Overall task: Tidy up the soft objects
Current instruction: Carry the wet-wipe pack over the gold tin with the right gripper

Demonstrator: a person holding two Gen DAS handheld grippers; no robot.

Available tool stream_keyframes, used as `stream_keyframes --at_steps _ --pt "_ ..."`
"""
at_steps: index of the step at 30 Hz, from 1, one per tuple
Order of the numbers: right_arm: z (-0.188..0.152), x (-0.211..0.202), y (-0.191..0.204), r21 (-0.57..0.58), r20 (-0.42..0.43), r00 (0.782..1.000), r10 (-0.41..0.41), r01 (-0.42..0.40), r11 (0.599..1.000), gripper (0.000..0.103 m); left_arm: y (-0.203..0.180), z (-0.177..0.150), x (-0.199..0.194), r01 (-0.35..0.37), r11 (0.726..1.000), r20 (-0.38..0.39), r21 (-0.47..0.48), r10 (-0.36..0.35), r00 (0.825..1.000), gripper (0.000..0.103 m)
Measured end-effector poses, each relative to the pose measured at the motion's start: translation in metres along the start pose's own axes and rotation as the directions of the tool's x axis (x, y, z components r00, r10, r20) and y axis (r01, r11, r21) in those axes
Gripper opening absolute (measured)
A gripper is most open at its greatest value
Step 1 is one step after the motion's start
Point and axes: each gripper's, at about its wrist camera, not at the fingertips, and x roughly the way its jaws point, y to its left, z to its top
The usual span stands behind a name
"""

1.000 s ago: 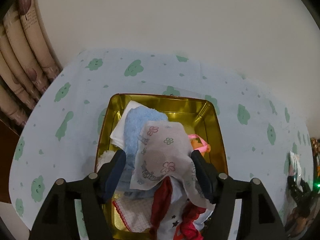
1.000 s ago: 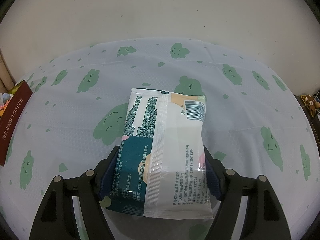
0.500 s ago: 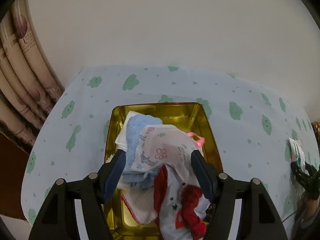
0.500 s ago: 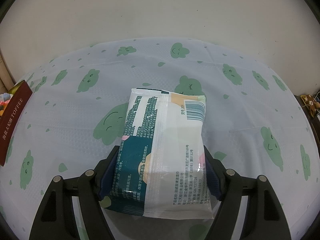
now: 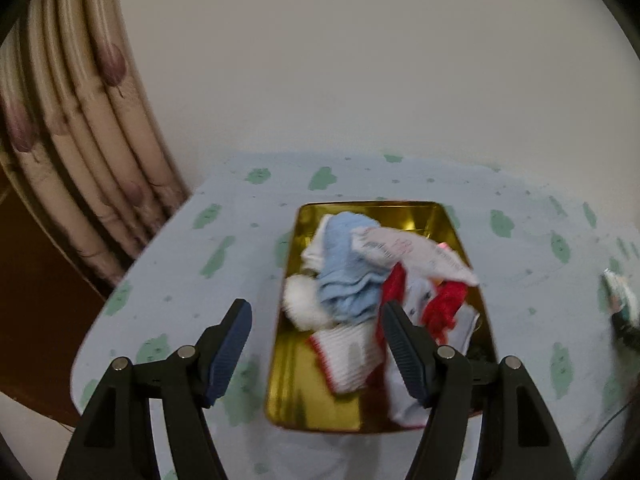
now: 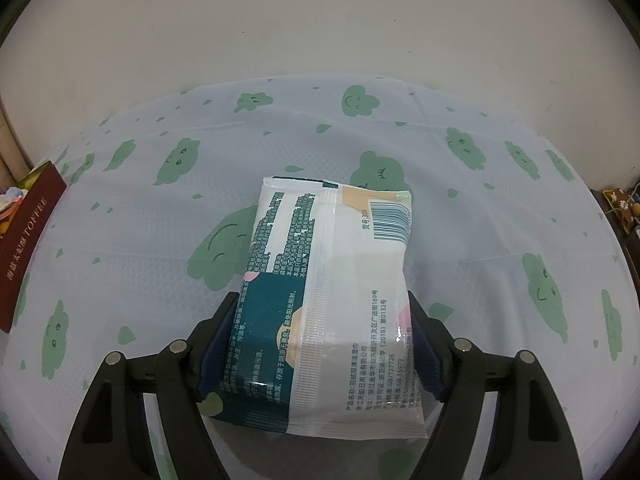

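In the left wrist view a gold tin (image 5: 288, 376) on the cloud-print tablecloth holds a pile of soft things: a light blue towel (image 5: 348, 264), a white floral-print pack (image 5: 404, 248), red and white cloths (image 5: 444, 304) and a white ribbed cloth (image 5: 348, 356). My left gripper (image 5: 316, 328) is open and empty, raised above the tin's near left side. In the right wrist view my right gripper (image 6: 320, 320) is shut on a white and teal wet-wipes pack (image 6: 328, 292), which rests on the tablecloth.
A dark red toffee box lid (image 6: 28, 240) lies at the table's left edge in the right wrist view. Beige curtains (image 5: 68, 128) hang left of the table by the wall. The right gripper with its pack shows small at the far right (image 5: 620, 300).
My left gripper has let go of the floral-print pack onto the pile in the tin and pulled back and up to the left. The right gripper has not moved.
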Motion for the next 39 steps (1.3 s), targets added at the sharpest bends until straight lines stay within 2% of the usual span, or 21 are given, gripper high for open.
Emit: stream_keyframes --at_steps 4,5,6,10,15,21,25,32,37,39 --pt "0.004 0.002 0.002 0.019 -0.012 1.000 -0.007 0.007 1.000 0.080 0.006 -0.016 -0.006 -0.004 1.000 0.037 0.002 0.004 0.999 0.069" --pt "0.004 0.001 0.003 0.025 -0.009 1.000 -0.015 0.015 1.000 0.078 0.006 -0.019 -0.005 -0.012 1.000 0.037 0.006 0.012 0.999 0.069" --pt "0.004 0.001 0.004 0.025 -0.004 1.000 -0.026 0.026 0.999 0.071 0.007 -0.021 -0.005 -0.020 1.000 0.037 0.010 0.020 0.999 0.069" --pt "0.004 -0.004 0.011 0.007 0.006 0.999 -0.050 0.050 0.999 0.064 0.013 -0.027 -0.004 -0.042 0.999 0.046 0.003 0.042 0.998 0.069" --pt "0.006 -0.018 0.026 -0.007 0.031 0.998 -0.048 0.049 0.999 0.062 0.030 -0.029 0.001 -0.061 0.997 0.029 -0.049 0.063 0.998 0.069" --pt "0.022 -0.049 0.077 -0.081 0.084 0.995 0.061 -0.054 0.995 0.062 0.055 -0.030 0.005 -0.085 0.986 0.010 -0.142 0.088 0.996 0.069" --pt "0.029 -0.076 0.132 -0.190 0.111 0.979 0.169 -0.146 0.971 0.062 0.062 -0.030 0.003 -0.108 0.980 0.016 -0.165 0.112 0.994 0.069" --pt "0.028 -0.105 0.231 -0.351 0.092 0.936 0.340 -0.289 0.890 0.062 0.065 -0.034 -0.004 -0.131 0.978 0.018 -0.161 0.135 0.991 0.069" --pt "0.020 -0.111 0.293 -0.426 0.047 0.907 0.419 -0.361 0.830 0.062 0.071 -0.041 -0.007 -0.138 0.976 0.006 -0.168 0.141 0.990 0.069" --pt "0.015 -0.111 0.310 -0.452 0.032 0.902 0.430 -0.371 0.811 0.062 0.075 -0.042 -0.006 -0.131 0.974 -0.002 -0.185 0.133 0.991 0.069"
